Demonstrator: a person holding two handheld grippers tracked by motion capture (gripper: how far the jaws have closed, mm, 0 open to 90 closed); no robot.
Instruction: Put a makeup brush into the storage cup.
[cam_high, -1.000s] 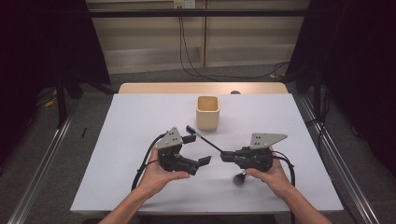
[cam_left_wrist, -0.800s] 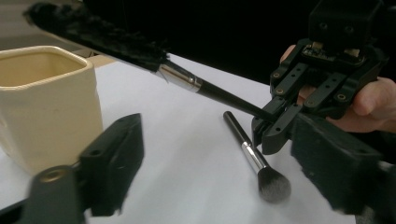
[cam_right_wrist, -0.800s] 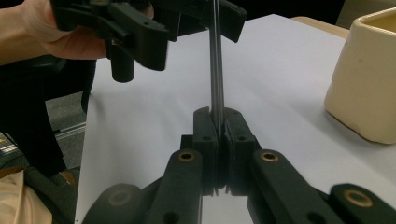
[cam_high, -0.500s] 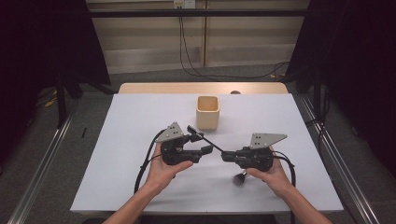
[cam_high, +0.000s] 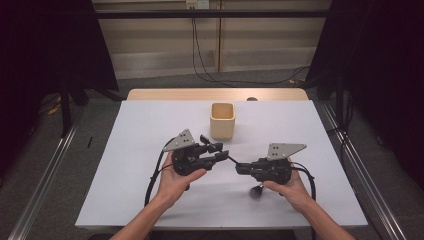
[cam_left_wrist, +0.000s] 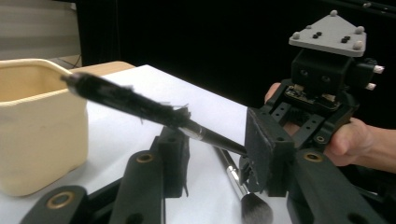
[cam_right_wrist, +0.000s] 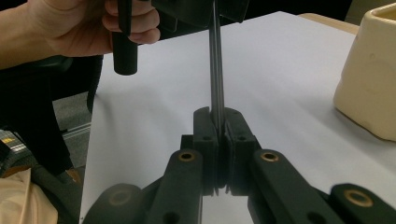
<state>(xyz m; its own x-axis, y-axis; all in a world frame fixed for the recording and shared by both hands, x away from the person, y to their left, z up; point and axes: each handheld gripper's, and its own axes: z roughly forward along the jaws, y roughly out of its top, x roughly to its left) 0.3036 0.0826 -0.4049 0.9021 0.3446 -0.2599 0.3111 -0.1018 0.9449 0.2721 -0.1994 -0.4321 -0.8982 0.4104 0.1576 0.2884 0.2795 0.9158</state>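
Thin black brush (cam_left_wrist: 140, 108), held off the table between the two grippers, just in front of the cream cup (cam_high: 222, 120). Long slim handle, dark frayed bristle end near the cup rim in the left gripper view. We judge it light and stiff along the handle, smooth and likely to slip or twist; bristles soft, so hold the handle, not the tip.

Right gripper (cam_right_wrist: 218, 140): jaws narrowed flat onto the handle, clamping it, shaft running straight away from the pads. Left gripper (cam_left_wrist: 217, 158): jaws wide apart, brush passing between them. It seems to touch the right-hand pad in that view, but blur leaves contact unclear, so we count no grip.

A second brush (cam_left_wrist: 245, 198) with a fluffy grey head lies on the white table (cam_high: 150, 130) below the left jaws. The person's hands come in from the bottom of the high view. Cup stands upright, apart from both grippers.
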